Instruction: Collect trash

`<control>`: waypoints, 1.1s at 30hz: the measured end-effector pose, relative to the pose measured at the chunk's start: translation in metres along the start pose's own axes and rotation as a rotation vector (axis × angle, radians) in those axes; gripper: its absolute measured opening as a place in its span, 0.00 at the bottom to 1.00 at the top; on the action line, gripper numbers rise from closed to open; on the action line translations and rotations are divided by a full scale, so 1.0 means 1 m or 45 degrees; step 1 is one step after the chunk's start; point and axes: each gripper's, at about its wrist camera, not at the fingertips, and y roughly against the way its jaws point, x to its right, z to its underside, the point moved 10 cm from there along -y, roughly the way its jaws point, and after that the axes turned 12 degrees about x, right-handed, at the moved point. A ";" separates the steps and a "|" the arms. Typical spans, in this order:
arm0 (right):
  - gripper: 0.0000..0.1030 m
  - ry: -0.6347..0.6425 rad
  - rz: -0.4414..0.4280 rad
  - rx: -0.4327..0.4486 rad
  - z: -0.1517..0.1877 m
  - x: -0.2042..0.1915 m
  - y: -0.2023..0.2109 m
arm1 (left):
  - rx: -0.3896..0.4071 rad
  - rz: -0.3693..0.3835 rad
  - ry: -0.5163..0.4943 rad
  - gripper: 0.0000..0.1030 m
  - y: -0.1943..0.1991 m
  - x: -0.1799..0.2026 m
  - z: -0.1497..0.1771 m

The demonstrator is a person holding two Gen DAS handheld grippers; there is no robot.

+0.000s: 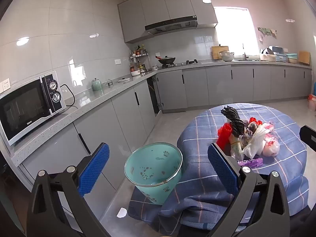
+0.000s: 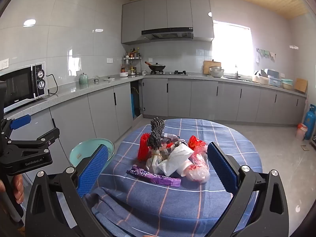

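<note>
A heap of trash lies on a round table under a blue checked cloth [image 2: 197, 197]: a dark dried bundle [image 2: 157, 133], red plastic netting [image 2: 143, 147], white crumpled plastic [image 2: 177, 160], a clear bag with red print [image 2: 197, 170] and a purple wrapper [image 2: 156, 176]. A teal bin [image 1: 156, 169] stands on the floor against the table's left side, its mouth tilted toward the camera. My left gripper [image 1: 158, 162] hovers open in front of the bin with nothing between its fingers. My right gripper [image 2: 158, 164] is open, short of the heap. The heap [image 1: 248, 138] also shows in the left wrist view.
Grey cabinets and a counter [image 1: 110, 90] run along the left and back walls, with a microwave [image 1: 29, 106], a teal kettle [image 1: 96, 84] and a wok [image 1: 166, 59] on the hob. A blue gas cylinder [image 2: 309, 121] stands at the far right. A hand [image 2: 18, 185] holds the left gripper's handle.
</note>
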 end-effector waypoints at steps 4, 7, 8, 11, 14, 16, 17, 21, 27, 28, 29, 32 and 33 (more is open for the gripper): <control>0.96 0.005 0.002 -0.003 0.000 0.000 0.000 | 0.002 0.000 -0.001 0.95 0.000 0.000 0.000; 0.96 0.002 0.002 -0.004 0.000 0.000 -0.001 | 0.002 0.000 -0.004 0.95 0.000 0.000 0.000; 0.96 0.003 0.003 -0.004 0.000 0.000 0.000 | 0.003 -0.001 -0.003 0.95 0.000 0.000 0.000; 0.96 0.003 0.005 0.001 -0.001 0.000 0.001 | 0.005 -0.003 -0.001 0.95 -0.001 -0.002 0.000; 0.96 -0.001 0.005 0.002 -0.001 0.004 -0.001 | 0.003 -0.006 0.002 0.95 -0.003 -0.003 0.000; 0.96 -0.002 0.007 0.003 -0.002 0.003 0.000 | 0.006 -0.004 -0.005 0.95 0.000 0.001 -0.001; 0.96 -0.001 0.008 0.004 -0.002 0.002 -0.001 | 0.006 -0.004 -0.006 0.95 0.000 0.002 -0.001; 0.96 -0.003 0.009 0.009 -0.002 0.004 0.002 | 0.007 -0.004 -0.005 0.95 0.000 0.001 -0.001; 0.96 -0.010 0.014 0.009 -0.002 0.006 0.000 | 0.008 -0.006 -0.003 0.95 0.000 0.002 -0.002; 0.96 -0.010 0.014 0.010 -0.002 0.006 0.000 | 0.008 -0.006 -0.004 0.95 0.000 0.002 -0.001; 0.96 -0.009 0.013 0.010 -0.002 0.006 0.000 | 0.010 -0.007 -0.004 0.95 -0.001 0.003 -0.001; 0.96 -0.008 0.015 0.011 -0.002 0.006 -0.001 | 0.017 -0.008 -0.002 0.95 0.001 -0.001 -0.003; 0.96 -0.009 0.015 0.011 -0.002 0.006 -0.001 | 0.018 -0.009 -0.001 0.95 0.002 -0.002 -0.004</control>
